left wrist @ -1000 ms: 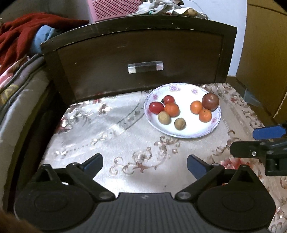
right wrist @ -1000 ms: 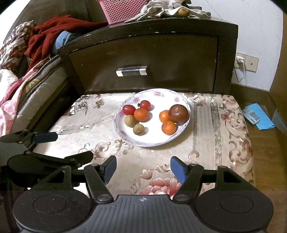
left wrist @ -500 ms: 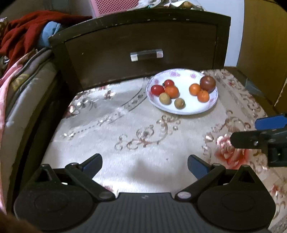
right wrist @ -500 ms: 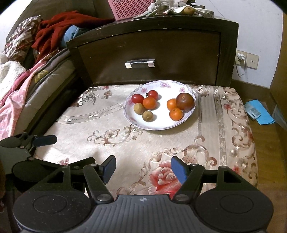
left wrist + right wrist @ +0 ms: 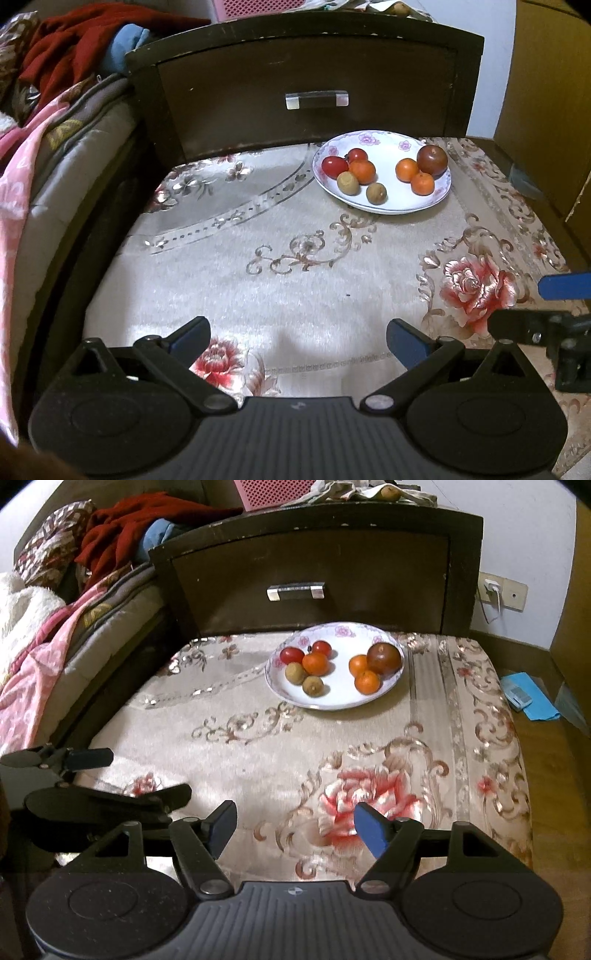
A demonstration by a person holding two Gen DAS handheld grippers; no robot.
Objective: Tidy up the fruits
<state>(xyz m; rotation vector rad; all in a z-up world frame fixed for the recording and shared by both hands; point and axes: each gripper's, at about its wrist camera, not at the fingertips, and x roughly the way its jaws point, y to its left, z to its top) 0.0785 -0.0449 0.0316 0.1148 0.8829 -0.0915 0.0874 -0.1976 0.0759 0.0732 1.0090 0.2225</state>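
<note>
A white flowered plate (image 5: 380,211) (image 5: 332,706) sits at the far side of the cloth-covered table, in front of a dark drawer. On it lie two red tomatoes (image 5: 334,166), three oranges (image 5: 362,171), two brown kiwis (image 5: 348,182) and a dark red apple (image 5: 432,160). My left gripper (image 5: 299,334) is open and empty, well short of the plate. My right gripper (image 5: 297,825) hangs over a red flower print, also far from the plate. Its jaws are opening with nothing between them.
The dark bedside drawer (image 5: 295,590) with a metal handle rises just behind the plate. A bed with pink and red blankets (image 5: 33,672) runs along the left. A wall socket (image 5: 495,590) and a blue packet (image 5: 524,696) on the floor are at right.
Both grippers have drawn back from the plate, which now looks smaller and farther away. More of the near cloth shows. The right jaws stand slightly wider.
</note>
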